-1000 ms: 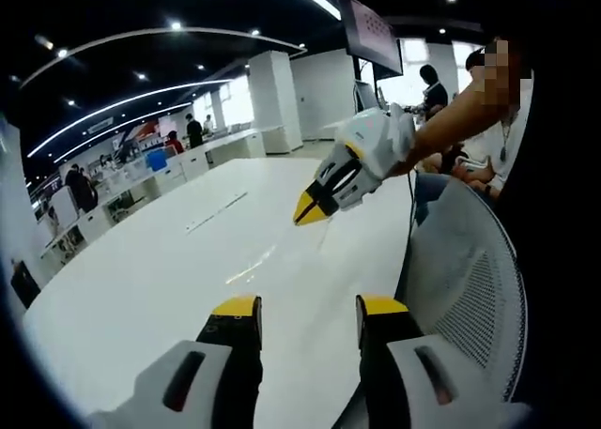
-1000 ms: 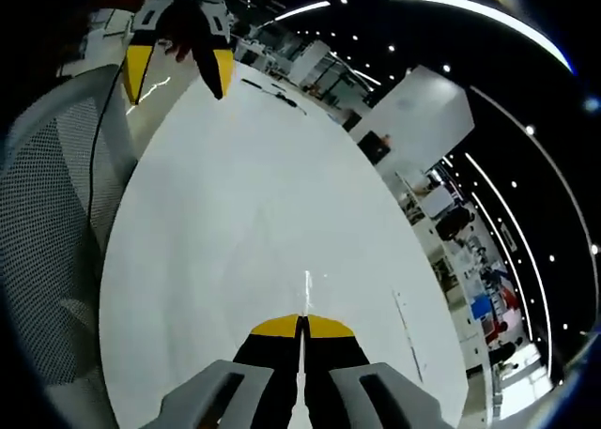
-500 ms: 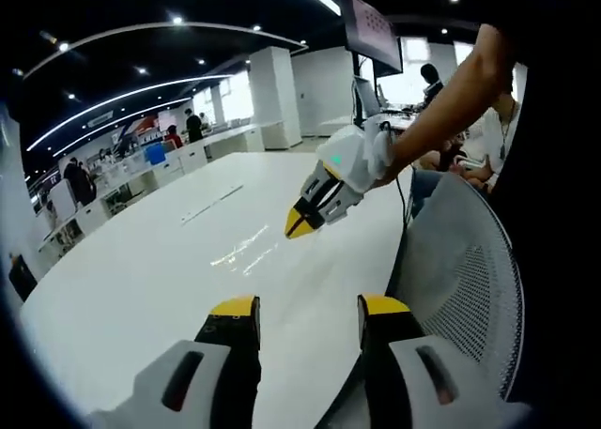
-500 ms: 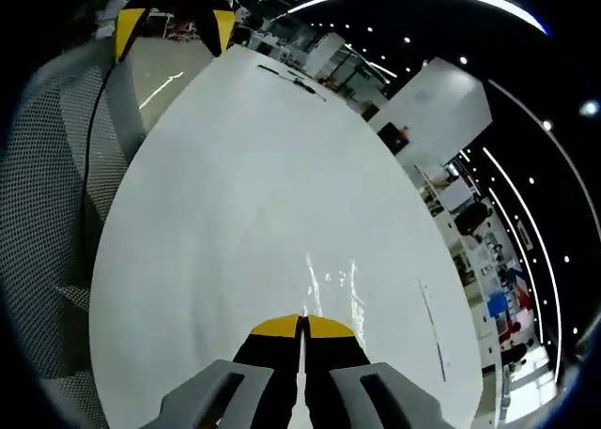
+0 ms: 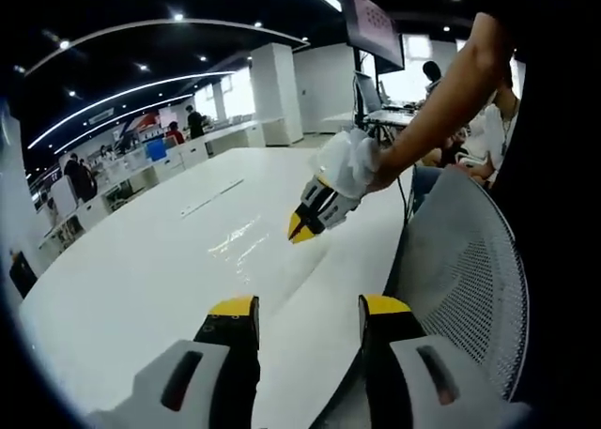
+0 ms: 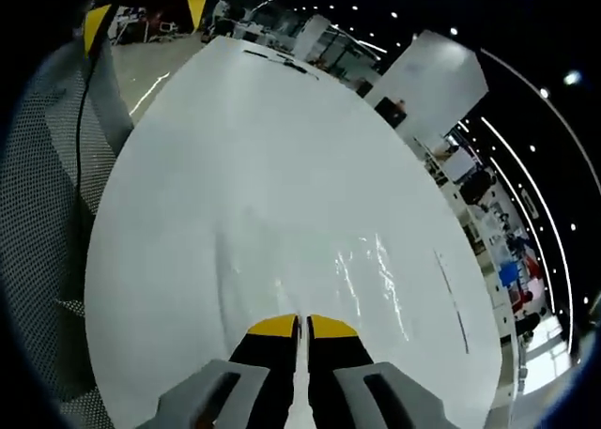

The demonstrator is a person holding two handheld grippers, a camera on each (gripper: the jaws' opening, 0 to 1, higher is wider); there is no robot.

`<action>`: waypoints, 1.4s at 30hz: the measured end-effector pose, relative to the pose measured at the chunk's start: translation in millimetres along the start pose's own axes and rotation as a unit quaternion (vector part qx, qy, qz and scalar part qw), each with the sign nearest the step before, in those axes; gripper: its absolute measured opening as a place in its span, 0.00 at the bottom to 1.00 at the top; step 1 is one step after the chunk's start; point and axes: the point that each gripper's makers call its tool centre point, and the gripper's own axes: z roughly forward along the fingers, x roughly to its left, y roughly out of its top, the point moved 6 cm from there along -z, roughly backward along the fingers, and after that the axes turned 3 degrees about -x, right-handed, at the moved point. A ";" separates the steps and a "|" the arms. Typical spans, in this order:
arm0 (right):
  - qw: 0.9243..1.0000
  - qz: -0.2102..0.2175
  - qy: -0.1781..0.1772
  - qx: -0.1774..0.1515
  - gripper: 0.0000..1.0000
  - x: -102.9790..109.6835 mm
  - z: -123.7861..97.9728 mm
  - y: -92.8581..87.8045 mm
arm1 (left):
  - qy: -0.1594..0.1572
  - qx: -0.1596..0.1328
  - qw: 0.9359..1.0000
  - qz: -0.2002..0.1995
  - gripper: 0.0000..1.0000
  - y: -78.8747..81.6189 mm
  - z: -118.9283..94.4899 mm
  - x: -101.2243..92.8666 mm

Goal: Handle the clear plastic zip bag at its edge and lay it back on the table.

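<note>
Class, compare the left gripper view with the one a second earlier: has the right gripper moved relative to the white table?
Yes. The right gripper, shut on the clear plastic zip bag, has come down toward the white table.

Wide white glossy bench (image 5: 141,279) runs ahead of the left gripper's fingers (image 5: 235,321) and under the right gripper's fingers (image 6: 277,328). Clear plastic zip bag (image 6: 310,260) lies flat on the bench just ahead of the right fingers, its near edge between them, seen mostly as glare streaks. Thin dark strip (image 6: 451,302) lies on the bench beyond the bag, right of those fingers.
</note>
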 end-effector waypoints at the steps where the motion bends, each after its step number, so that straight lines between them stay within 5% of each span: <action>1: 1.000 0.020 0.003 -0.006 0.02 0.7 -0.7 0.2 | 0.000 0.000 1.000 0.000 0.40 -0.3 0.1 -0.2; 14: 0.991 0.132 0.000 -0.028 0.11 -0.9 -31.5 -15.3 | -0.001 0.003 1.000 0.002 0.41 -1.9 5.4 -1.7; 18: 0.981 0.188 0.003 -0.045 0.26 5.2 -43.2 -17.4 | 0.002 0.006 1.000 0.007 0.41 -3.7 7.8 -1.0; 35: 0.970 0.230 -0.054 -0.059 0.58 10.1 -118.0 -44.1 | 0.033 -0.004 0.999 -0.009 0.51 -5.4 16.7 -2.6; 42: 0.959 0.260 -0.077 -0.080 0.70 20.8 -139.8 -55.6 | 0.036 -0.002 0.999 -0.008 0.57 -6.5 17.5 -7.4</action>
